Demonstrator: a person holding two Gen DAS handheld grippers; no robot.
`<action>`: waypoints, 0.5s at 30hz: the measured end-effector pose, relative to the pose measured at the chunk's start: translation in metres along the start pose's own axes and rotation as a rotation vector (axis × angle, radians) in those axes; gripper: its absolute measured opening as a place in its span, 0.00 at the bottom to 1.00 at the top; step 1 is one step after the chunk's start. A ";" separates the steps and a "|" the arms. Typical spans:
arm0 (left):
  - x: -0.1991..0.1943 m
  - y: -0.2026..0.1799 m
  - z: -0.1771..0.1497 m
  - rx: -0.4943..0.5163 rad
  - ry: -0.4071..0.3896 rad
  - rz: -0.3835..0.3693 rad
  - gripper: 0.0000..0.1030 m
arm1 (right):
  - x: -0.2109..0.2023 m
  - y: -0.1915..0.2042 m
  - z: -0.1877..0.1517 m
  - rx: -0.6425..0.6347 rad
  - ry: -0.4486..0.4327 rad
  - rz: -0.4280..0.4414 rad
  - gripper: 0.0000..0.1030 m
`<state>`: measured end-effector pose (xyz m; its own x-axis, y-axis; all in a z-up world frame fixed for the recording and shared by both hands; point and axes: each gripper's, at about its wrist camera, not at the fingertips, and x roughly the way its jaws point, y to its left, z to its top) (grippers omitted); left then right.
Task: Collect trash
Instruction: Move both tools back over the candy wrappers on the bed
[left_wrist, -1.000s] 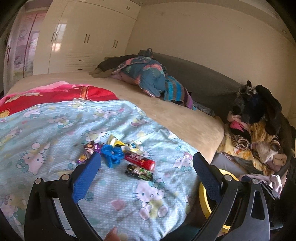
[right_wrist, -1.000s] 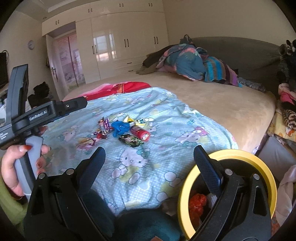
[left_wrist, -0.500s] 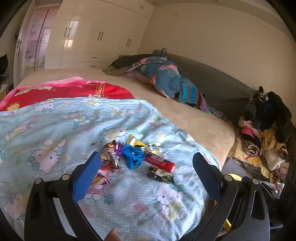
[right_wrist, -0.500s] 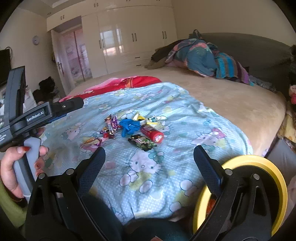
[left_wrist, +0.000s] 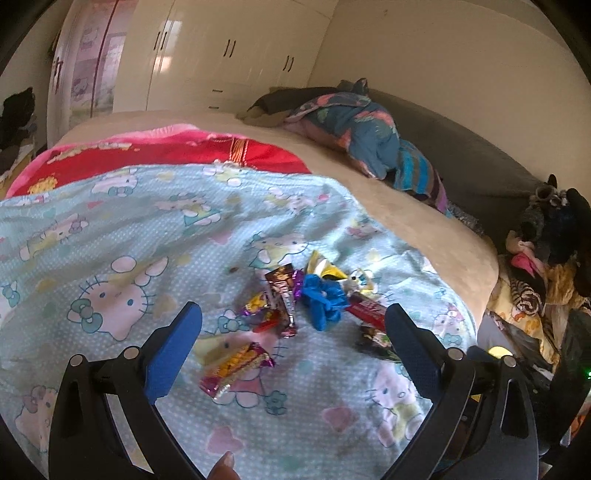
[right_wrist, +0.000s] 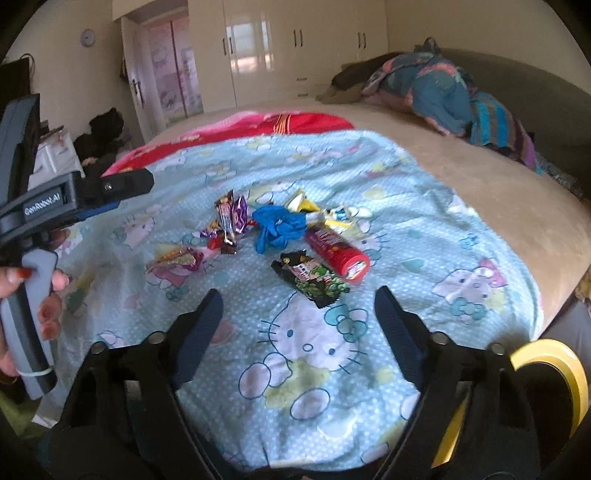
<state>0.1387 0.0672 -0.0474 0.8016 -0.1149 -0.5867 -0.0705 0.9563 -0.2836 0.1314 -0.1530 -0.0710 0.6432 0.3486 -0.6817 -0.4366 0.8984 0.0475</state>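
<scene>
Trash lies in a cluster on the Hello Kitty blanket: a crumpled blue glove, a red tube, a dark green wrapper, purple and brown candy wrappers and a yellow-pink wrapper. My right gripper is open and empty, just short of the green wrapper. My left gripper is open and empty, with the yellow-pink wrapper and brown wrapper between its fingers. The left tool shows in the right wrist view. A yellow-rimmed bin stands at the bed's right corner.
A red blanket lies beyond the Hello Kitty one. Bundled bedding sits at the bed's far side. A heap of clothes is piled to the right of the bed. White wardrobes line the back wall.
Both grippers have moved forward over the bed toward the trash. The bin has slid toward the right edge of both views. Both stay open.
</scene>
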 end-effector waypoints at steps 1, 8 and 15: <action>0.003 0.002 0.001 -0.006 0.007 -0.001 0.93 | 0.006 -0.001 0.001 0.002 0.012 0.004 0.68; 0.027 0.009 0.006 -0.014 0.046 0.004 0.90 | 0.040 -0.001 0.004 -0.023 0.074 -0.010 0.59; 0.058 0.010 0.010 -0.013 0.095 0.014 0.81 | 0.064 0.004 0.003 -0.058 0.112 -0.047 0.49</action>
<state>0.1904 0.0729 -0.0761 0.7408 -0.1273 -0.6595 -0.0891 0.9546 -0.2843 0.1729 -0.1265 -0.1123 0.5908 0.2717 -0.7597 -0.4457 0.8948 -0.0266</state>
